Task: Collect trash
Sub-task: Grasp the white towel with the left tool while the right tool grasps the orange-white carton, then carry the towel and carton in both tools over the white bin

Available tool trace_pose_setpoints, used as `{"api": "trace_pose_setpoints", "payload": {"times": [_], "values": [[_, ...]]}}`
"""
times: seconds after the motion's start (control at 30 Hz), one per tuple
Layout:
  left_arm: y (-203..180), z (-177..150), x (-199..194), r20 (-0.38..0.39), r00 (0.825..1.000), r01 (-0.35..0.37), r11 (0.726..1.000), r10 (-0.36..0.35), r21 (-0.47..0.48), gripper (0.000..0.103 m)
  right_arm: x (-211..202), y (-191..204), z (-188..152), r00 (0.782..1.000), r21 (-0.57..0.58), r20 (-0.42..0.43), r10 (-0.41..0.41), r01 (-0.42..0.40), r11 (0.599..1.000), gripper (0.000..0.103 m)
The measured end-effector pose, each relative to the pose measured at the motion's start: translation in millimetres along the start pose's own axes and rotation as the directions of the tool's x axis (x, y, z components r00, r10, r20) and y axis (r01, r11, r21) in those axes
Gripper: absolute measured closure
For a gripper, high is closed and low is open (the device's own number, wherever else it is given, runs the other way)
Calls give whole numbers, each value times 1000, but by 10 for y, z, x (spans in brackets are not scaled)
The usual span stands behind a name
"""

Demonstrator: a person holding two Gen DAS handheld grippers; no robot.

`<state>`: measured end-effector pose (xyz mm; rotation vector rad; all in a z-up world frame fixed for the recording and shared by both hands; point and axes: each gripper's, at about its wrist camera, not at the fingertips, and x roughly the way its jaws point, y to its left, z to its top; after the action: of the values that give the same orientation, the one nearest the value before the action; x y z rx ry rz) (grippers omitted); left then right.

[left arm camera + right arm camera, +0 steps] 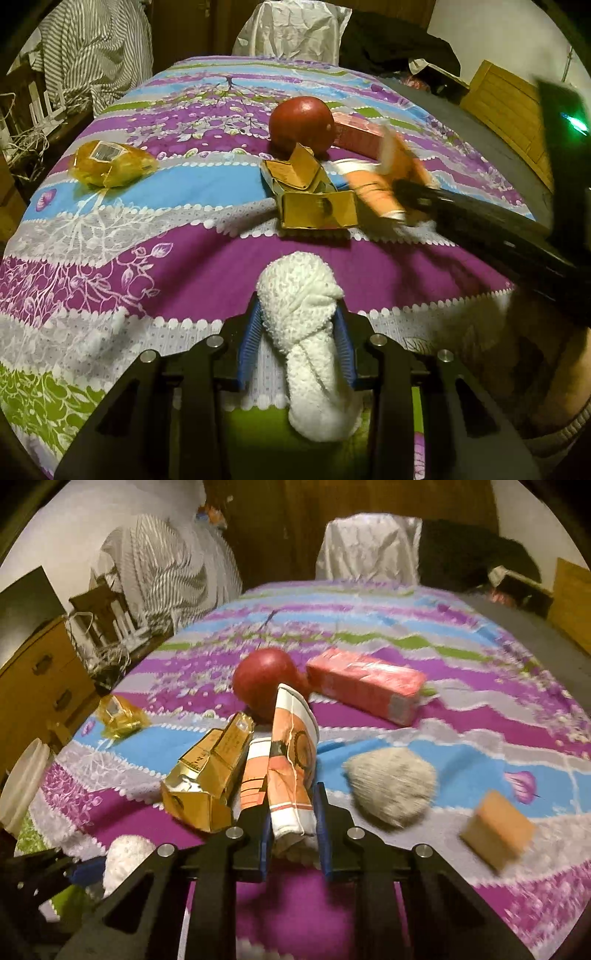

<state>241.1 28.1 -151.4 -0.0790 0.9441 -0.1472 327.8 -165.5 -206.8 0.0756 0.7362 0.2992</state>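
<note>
On the bed [369, 904]: one gold carton [207, 775], one red ball [262, 679], one red box [365, 688]. Left gripper [295, 325] clamps one white towel [310, 325]; right gripper [291, 827] clamps one orange cup [291, 760].

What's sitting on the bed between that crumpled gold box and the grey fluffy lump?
In the right wrist view, two orange-and-white paper cups lie between the crumpled gold cardboard box and the grey fuzzy lump. The right gripper is shut on the nearer cup.

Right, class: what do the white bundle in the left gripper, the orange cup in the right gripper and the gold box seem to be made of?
White bundle: soft looped fabric, probably terry cloth; nubbly, matte surface.
Orange cup: likely printed paper; matte, creased and squashed flat where the jaws grip it.
Gold box: probably foil-faced cardboard; shiny gold faces, bent flaps holding sharp folds.
</note>
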Motion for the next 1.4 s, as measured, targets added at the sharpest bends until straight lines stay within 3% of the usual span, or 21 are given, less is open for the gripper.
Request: {"api": "trace_pose_setpoints", "payload": {"times": [0.23, 0.47, 0.63, 0.8, 0.9, 1.0, 1.23, 1.4], "values": [[-43, -137, -219, 37, 999, 1, 1000, -1, 13, 68, -880, -267, -392, 990, 38, 134, -47, 42, 998, 82], [-127, -232, -782, 186, 982, -23, 998, 13, 52, 68, -1625, -171, -682, 968, -5, 244, -54, 57, 998, 82], [-255, -288, -1336, 336, 941, -57, 996, 29, 74, 68, -2127, 62, -727, 932, -47, 359, -56, 78, 996, 82], [-425, -356, -1820, 486, 873, -91, 992, 37, 88, 68, -2615, 237, -760, 883, -74, 466, -63, 110, 991, 82], [-477, -379, -2004, 537, 843, -92, 992, 32, 85, 68, -2851, 282, -800, 859, -72, 508, -67, 121, 990, 82], [-535, -414, -2072, 551, 834, -89, 992, 24, 92, 68, -3035, 269, -841, 847, -54, 526, -72, 118, 992, 82], [-638, -533, -2202, 591, 807, -98, 989, 15, 107, 68, -3211, 271, -873, 846, -25, 525, -92, 124, 992, 82], [-644, -528, -2244, 600, 800, -97, 990, 15, 105, 68, -3248, 300, -866, 847, -21, 522, -102, 132, 991, 82]]}}
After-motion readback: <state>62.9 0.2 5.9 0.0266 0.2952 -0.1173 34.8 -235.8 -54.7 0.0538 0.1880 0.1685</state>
